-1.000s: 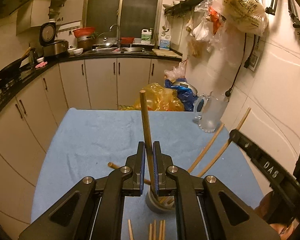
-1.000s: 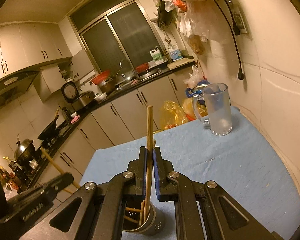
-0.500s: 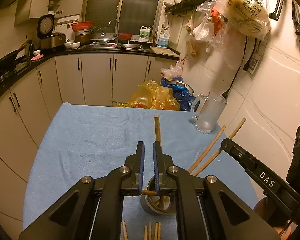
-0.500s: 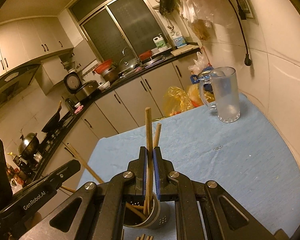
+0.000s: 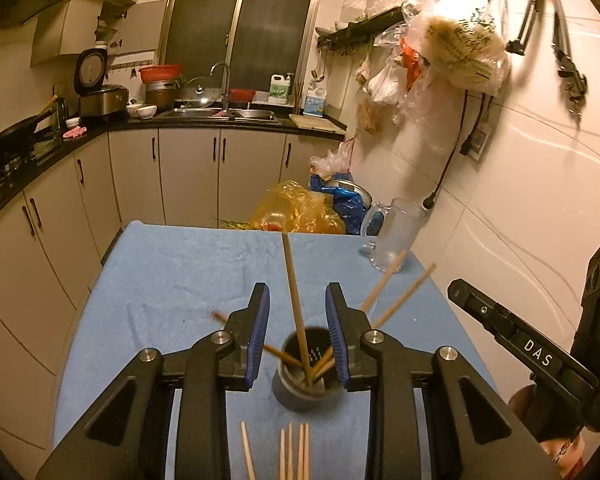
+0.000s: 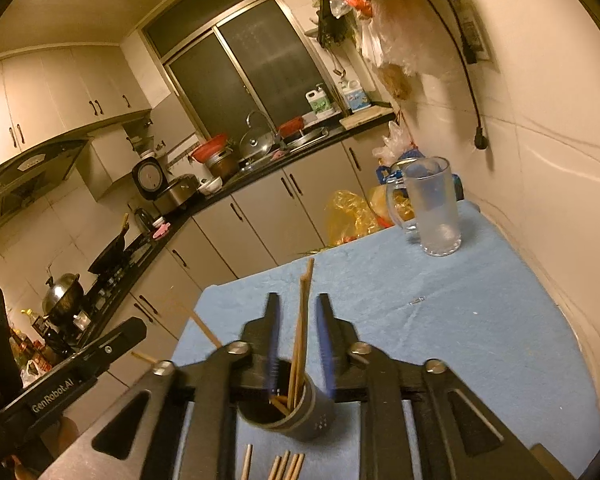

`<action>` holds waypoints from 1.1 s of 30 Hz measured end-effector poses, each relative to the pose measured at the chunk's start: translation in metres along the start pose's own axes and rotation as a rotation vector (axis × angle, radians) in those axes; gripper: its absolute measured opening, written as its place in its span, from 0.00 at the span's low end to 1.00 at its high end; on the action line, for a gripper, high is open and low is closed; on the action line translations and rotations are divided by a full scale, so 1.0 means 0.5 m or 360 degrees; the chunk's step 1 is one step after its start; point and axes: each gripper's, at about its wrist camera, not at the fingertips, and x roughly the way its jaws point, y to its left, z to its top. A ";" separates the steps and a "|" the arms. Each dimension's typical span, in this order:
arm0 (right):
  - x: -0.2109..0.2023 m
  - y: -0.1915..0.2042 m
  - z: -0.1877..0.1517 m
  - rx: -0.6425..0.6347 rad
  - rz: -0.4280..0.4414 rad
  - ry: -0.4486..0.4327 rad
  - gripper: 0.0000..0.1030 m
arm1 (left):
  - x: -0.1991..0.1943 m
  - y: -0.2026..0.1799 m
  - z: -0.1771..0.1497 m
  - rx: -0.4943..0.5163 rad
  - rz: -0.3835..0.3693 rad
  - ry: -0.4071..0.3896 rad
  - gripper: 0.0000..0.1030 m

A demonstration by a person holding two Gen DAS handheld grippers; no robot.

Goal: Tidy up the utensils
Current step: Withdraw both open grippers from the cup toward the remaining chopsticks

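A grey metal utensil holder (image 5: 306,372) stands on the blue cloth, with several wooden chopsticks (image 5: 294,300) leaning in it. It also shows in the right wrist view (image 6: 290,410) with chopsticks (image 6: 302,320) upright in it. My left gripper (image 5: 298,332) is open just above the holder, jaws either side of a standing chopstick and apart from it. My right gripper (image 6: 298,344) is open too, over the same holder. Several loose chopsticks (image 5: 292,454) lie on the cloth in front of the holder; they also show in the right wrist view (image 6: 284,466).
A glass mug (image 5: 396,240) stands at the far right of the blue-covered table (image 5: 180,272), near the wall; it also shows in the right wrist view (image 6: 432,208). Plastic bags (image 5: 296,210) sit on the floor beyond the table. Kitchen cabinets run along the left and back.
Both grippers have opened and let go of their chopsticks, which now stand in the holder. Both grippers have drawn back a little.
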 end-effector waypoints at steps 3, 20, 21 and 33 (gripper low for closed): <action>-0.035 -0.008 -0.028 -0.0003 -0.0010 -0.0003 0.34 | -0.034 0.003 -0.035 -0.0018 -0.0010 0.0001 0.29; -0.080 0.032 -0.305 -0.0270 -0.0152 0.0267 0.39 | -0.107 0.111 -0.341 -0.0174 0.0069 0.0237 0.37; -0.081 0.040 -0.311 -0.0281 -0.0148 0.0280 0.39 | -0.114 0.116 -0.350 -0.0191 0.0065 0.0239 0.37; -0.064 0.073 -0.373 -0.0290 -0.0067 0.0490 0.38 | -0.120 0.168 -0.389 -0.0314 0.0106 0.0356 0.38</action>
